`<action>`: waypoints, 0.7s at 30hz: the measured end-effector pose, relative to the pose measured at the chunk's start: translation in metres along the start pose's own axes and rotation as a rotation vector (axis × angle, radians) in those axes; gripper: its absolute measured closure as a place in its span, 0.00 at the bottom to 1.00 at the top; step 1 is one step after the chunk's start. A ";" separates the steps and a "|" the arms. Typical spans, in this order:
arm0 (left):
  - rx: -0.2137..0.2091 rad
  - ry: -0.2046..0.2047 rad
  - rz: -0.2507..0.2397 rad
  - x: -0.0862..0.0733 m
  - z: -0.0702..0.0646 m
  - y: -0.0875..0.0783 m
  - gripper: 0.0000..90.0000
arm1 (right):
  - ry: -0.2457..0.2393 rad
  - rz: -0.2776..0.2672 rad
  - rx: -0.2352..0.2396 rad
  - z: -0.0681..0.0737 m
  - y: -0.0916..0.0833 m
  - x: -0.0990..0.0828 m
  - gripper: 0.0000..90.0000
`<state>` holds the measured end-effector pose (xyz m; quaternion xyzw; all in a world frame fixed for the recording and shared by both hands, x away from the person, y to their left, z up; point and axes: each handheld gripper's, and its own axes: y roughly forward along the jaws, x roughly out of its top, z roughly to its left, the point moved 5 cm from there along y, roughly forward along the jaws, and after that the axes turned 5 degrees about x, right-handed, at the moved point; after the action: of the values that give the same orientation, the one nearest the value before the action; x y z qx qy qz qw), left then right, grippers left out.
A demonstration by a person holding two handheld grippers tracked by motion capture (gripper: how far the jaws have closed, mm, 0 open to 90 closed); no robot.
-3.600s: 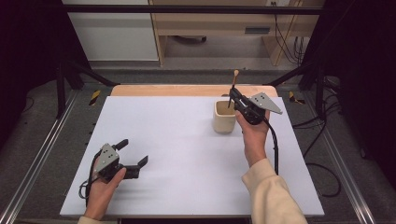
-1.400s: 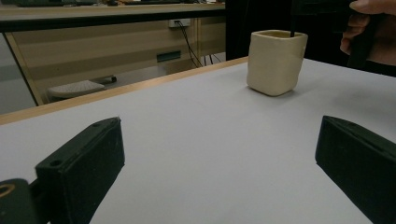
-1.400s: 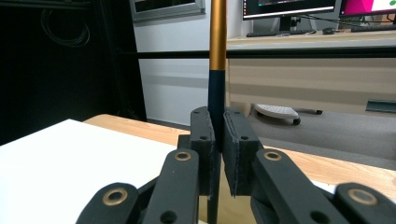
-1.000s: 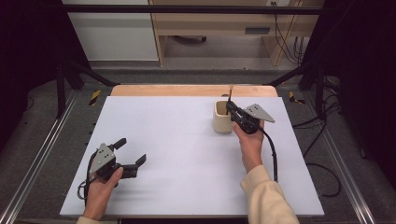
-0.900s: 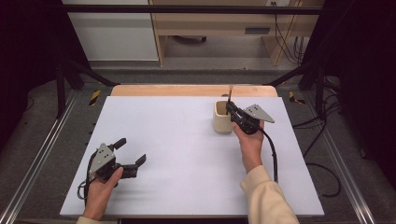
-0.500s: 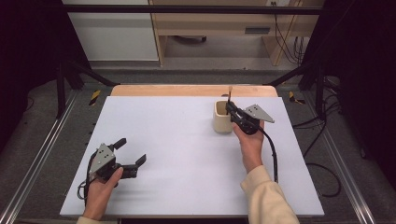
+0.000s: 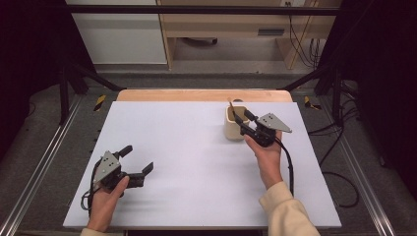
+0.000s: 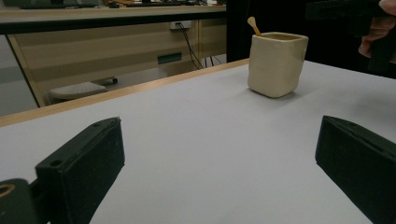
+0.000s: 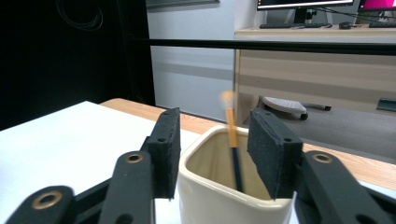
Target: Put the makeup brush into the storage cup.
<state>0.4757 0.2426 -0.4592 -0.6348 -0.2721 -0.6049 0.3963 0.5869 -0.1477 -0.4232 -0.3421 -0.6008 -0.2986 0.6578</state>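
Note:
A cream square cup (image 7: 235, 127) stands on the white table at the back right. A thin stick (image 7: 230, 104) with a tan top and a dark lower part leans inside it. My right gripper (image 7: 242, 118) hovers at the cup's rim; its jaws have just been opening. In the right gripper view the stick (image 9: 231, 122) stands blurred between the parted jaws of the right gripper (image 9: 214, 135), above the cup (image 9: 224, 200), and neither pad presses on it. My left gripper (image 7: 137, 159) rests open at the front left with nothing between its jaws, and its own view looks across at the cup (image 8: 276, 63).
The white table top (image 7: 187, 147) ends in a wooden strip (image 7: 201, 95) at the far edge. Metal rails run along both sides of the table. A cable (image 7: 287, 167) trails from the right gripper past the person's wrist.
The right gripper came down from above the cup and lowered the stick into it. Its jaws then parted and the stick now leans loose in the cup. The left gripper stayed put.

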 end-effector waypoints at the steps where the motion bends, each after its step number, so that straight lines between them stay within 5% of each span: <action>1: 0.000 0.000 0.000 0.000 0.000 0.000 0.01 | -0.006 0.001 0.000 0.000 -0.001 0.000 0.57; 12: -0.001 -0.001 0.004 -0.001 0.000 0.001 0.01 | -0.029 0.046 -0.023 0.006 -0.009 0.003 0.27; 18: 0.000 -0.002 0.002 0.000 0.000 0.001 0.01 | 0.029 0.102 -0.012 0.010 -0.011 0.001 0.10; 21: 0.000 -0.001 0.002 -0.001 0.000 0.000 0.01 | 0.014 0.114 -0.013 0.013 -0.012 0.002 0.07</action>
<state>0.4758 0.2423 -0.4598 -0.6355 -0.2715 -0.6042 0.3967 0.5696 -0.1446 -0.4200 -0.3782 -0.5738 -0.2668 0.6756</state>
